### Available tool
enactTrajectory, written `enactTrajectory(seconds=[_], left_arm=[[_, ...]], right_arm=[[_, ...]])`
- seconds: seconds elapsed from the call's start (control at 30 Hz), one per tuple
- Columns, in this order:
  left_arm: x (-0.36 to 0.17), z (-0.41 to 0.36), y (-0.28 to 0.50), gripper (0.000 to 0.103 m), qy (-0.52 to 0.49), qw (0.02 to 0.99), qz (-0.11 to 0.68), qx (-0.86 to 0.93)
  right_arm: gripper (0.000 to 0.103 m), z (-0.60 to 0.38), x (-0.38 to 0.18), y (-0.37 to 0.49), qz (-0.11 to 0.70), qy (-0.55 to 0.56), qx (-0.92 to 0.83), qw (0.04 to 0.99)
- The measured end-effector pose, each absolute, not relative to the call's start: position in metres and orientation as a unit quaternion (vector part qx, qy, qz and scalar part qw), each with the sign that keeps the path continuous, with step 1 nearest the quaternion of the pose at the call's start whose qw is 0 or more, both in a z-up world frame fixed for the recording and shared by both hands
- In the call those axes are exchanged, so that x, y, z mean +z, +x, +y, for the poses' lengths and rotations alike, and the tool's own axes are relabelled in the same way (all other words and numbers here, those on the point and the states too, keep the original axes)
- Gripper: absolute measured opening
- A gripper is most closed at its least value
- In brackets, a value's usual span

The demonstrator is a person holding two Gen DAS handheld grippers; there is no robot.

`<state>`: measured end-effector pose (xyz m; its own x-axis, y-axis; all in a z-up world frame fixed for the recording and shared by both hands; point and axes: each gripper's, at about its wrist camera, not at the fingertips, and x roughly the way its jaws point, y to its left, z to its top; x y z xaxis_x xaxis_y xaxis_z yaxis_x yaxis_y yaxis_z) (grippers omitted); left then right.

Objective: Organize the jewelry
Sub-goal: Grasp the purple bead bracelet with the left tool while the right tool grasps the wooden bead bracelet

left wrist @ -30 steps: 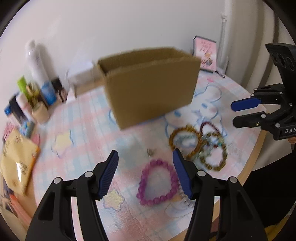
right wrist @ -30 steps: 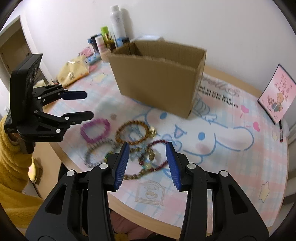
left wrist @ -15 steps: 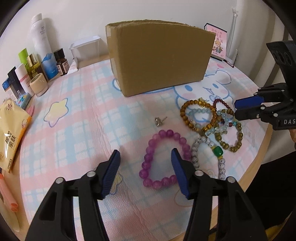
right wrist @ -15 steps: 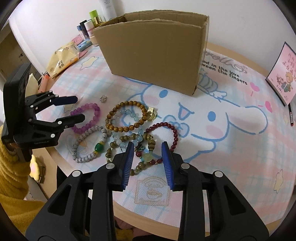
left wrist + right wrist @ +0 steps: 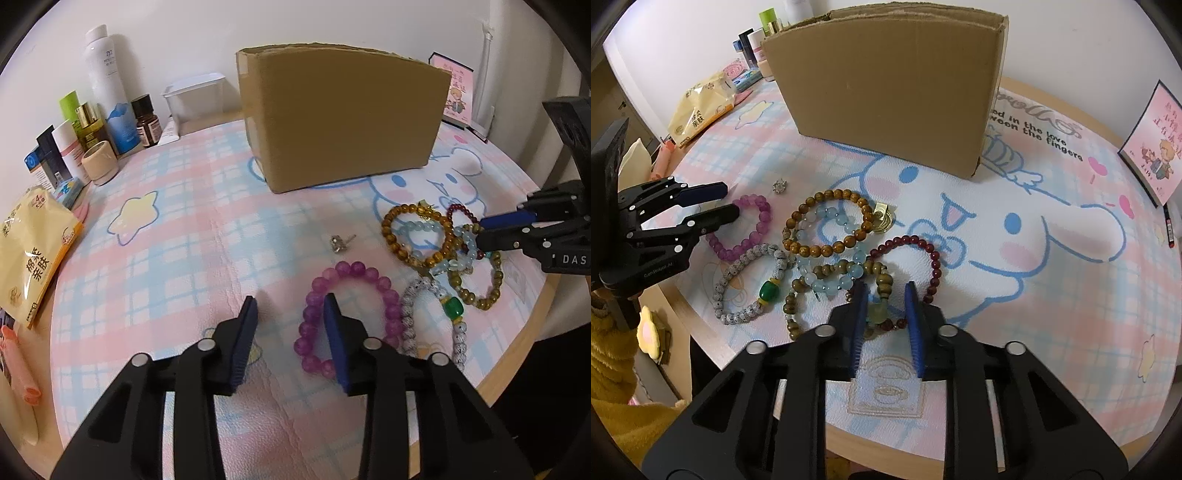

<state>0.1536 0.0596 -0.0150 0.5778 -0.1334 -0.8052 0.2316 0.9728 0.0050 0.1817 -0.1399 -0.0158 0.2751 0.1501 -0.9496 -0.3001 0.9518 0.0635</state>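
Only the left wrist view is showing the bottles (image 5: 107,88) at upper left; both the left gripper (image 5: 291,314) and right gripper (image 5: 884,299) are hovering with fingers parted, empty, over the purple bracelet (image 5: 351,317) and the olive bracelet (image 5: 879,280).

Open mat (image 5: 192,236) left of the purple bracelet (image 5: 369,275); cardboard box (image 5: 343,122) walls off the back; tangled bracelets (image 5: 834,254) crowd the right; bottles (image 5: 107,85) far left.

A: Setting was a home, likely a bedroom or dressing corner.

B: Evidence?

A: Round table under a pink plaid cartoon-dog mat (image 5: 1052,332). Skincare bottles (image 5: 107,85) stood along the white wall, a tissue pack (image 5: 33,247) beside them, and a small cartoon picture card (image 5: 1156,147) leaned at the back.
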Motion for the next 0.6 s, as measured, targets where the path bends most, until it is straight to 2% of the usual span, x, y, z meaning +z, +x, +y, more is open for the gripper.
enactTrajectory(seconds=[0.03,0.1,0.17,0.6], left_arm=[[-0.015,0.06,0.154,0.031,0.056,0.887,0.447,-0.103],[-0.014,0.059,0.153,0.017,0.056,0.888,0.446,-0.098],[-0.013,0.06,0.154,0.011,0.052,0.887,0.449,-0.094],[0.014,0.061,0.146,0.01,0.02,0.897,0.429,-0.105]], right_arm=[[0.012,-0.139,-0.017,0.182,0.586,-0.062,0.144,0.795],[0.011,-0.139,-0.016,0.182,0.585,-0.063,0.145,0.795],[0.011,-0.142,-0.013,0.182,0.582,-0.051,0.144,0.799],[0.011,-0.143,0.027,0.17,0.533,-0.014,0.19,0.824]])
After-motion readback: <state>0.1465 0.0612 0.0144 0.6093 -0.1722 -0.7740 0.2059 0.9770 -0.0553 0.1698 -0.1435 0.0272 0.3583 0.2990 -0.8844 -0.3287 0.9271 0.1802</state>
